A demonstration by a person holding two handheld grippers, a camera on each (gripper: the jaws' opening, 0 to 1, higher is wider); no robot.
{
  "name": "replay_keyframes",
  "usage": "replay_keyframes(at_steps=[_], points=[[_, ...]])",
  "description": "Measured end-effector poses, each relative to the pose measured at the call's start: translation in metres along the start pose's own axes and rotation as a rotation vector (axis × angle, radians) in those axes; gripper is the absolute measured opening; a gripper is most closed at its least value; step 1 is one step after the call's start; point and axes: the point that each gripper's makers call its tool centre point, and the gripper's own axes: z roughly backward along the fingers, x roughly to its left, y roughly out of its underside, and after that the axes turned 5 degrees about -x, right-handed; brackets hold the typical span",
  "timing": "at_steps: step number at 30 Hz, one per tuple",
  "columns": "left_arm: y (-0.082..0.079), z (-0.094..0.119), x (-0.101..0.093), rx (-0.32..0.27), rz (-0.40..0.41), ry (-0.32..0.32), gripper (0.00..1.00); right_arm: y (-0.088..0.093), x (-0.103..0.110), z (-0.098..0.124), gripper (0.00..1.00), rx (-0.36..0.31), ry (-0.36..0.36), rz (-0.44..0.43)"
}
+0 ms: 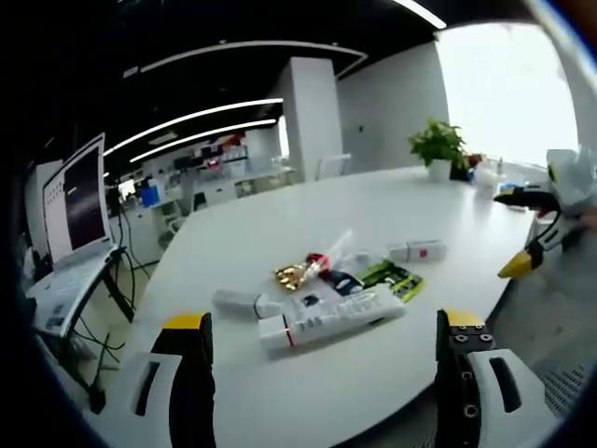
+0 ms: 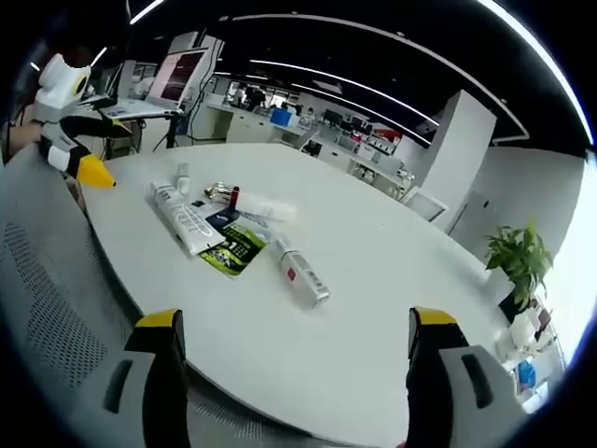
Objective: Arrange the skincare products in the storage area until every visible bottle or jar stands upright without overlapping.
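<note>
**Jaws spread, products lying flat**

Jaws of both grippers, left [image 1: 322, 341] and right [image 2: 291, 336], stand wide apart, holding nothing, above the near edge of the white bench [image 1: 308, 210]. Mid-bench, a cluster of skincare items, all on their sides: long white tube [image 1: 331, 317], small white bottle [image 1: 238, 301], gold-capped tube [image 1: 312, 266], green sachet [image 2: 233, 250]. Silver bottle [image 2: 300, 273] lies just beside the sachet. Potted plant [image 1: 438, 149] at far edge.
</note>
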Motion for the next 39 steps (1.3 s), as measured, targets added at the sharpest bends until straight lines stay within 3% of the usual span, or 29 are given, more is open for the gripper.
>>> replay_keyframes(at_steps=[10, 19, 30, 34, 39], points=[[-0.001, 0.000, -0.004, -0.008, 0.011, 0.022, 0.97, 0.002, 0.000, 0.001, 1.00, 0.019, -0.003, 0.020], [-0.002, 0.000, -0.001, -0.017, 0.011, 0.012, 0.97, 0.001, 0.010, -0.003, 1.00, 0.071, -0.059, 0.133], [-0.002, 0.000, -0.002, -0.015, 0.012, 0.019, 0.97, -0.035, 0.013, -0.019, 1.00, 0.011, -0.143, 0.185], [-0.002, 0.000, -0.002, -0.017, 0.013, 0.020, 0.97, -0.041, 0.013, -0.026, 1.00, 0.015, -0.184, 0.275], [-0.003, 0.000, -0.002, -0.025, 0.016, 0.019, 0.97, -0.053, 0.012, -0.033, 1.00, 0.003, -0.224, 0.289]])
